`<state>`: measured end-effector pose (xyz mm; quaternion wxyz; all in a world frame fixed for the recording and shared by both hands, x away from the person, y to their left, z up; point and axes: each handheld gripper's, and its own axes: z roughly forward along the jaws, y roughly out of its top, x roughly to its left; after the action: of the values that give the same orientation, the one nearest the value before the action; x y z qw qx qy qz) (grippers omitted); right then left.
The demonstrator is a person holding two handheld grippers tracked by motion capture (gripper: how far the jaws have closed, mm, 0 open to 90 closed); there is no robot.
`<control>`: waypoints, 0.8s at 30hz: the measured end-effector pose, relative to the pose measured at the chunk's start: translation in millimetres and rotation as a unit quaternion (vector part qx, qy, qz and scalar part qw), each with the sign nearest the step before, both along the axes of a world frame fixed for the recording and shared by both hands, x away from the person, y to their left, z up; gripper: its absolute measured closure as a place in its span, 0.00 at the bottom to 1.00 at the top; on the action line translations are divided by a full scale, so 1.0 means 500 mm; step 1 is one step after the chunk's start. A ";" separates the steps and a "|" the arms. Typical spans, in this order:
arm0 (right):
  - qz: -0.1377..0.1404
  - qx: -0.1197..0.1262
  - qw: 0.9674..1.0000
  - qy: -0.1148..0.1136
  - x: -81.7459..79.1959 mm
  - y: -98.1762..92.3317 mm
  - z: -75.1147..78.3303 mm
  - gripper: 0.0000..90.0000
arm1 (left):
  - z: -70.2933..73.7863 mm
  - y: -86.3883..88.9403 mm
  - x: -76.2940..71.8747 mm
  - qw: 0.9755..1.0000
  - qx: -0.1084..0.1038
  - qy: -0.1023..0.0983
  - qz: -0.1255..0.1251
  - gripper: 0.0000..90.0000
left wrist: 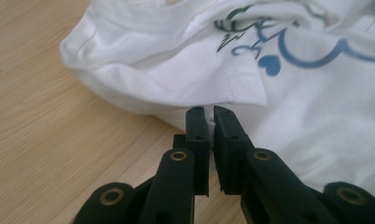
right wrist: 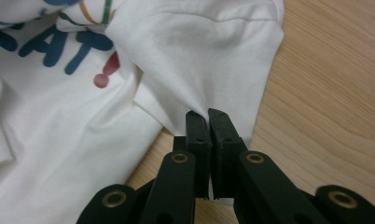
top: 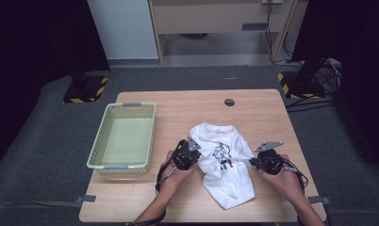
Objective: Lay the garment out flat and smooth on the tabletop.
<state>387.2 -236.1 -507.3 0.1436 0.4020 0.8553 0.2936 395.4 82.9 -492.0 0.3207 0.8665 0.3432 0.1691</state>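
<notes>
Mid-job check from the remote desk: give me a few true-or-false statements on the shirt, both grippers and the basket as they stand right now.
1. The left gripper is shut on an edge of the white T-shirt. True.
2. The right gripper hangs open above the table. False: its jaws are closed on a fold of the T-shirt.
3. The T-shirt lies inside the basket. False: it lies crumpled on the table to the right of the basket, which holds nothing.
4. The T-shirt has a coloured print on it. True.
5. Each gripper is at a different side of the T-shirt. True.
</notes>
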 end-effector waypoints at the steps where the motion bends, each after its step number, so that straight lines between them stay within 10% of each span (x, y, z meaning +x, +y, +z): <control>1: -0.006 -0.002 1.000 0.001 0.002 -0.008 -0.001 0.98 | -0.002 0.004 0.001 1.000 0.000 0.002 0.003 0.95; 15: -0.081 0.018 0.997 0.003 0.018 -0.099 -0.005 0.92 | -0.025 0.025 0.014 0.999 0.020 0.016 0.031 0.89; 24: -0.032 0.035 0.998 -0.035 -0.004 -0.071 0.031 0.75 | 0.005 0.019 0.002 0.999 -0.013 -0.009 0.038 0.55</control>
<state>385.2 -271.7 -491.8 0.1687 0.4238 0.8257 0.3320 396.6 92.5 -489.6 0.3286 0.8467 0.3756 0.1843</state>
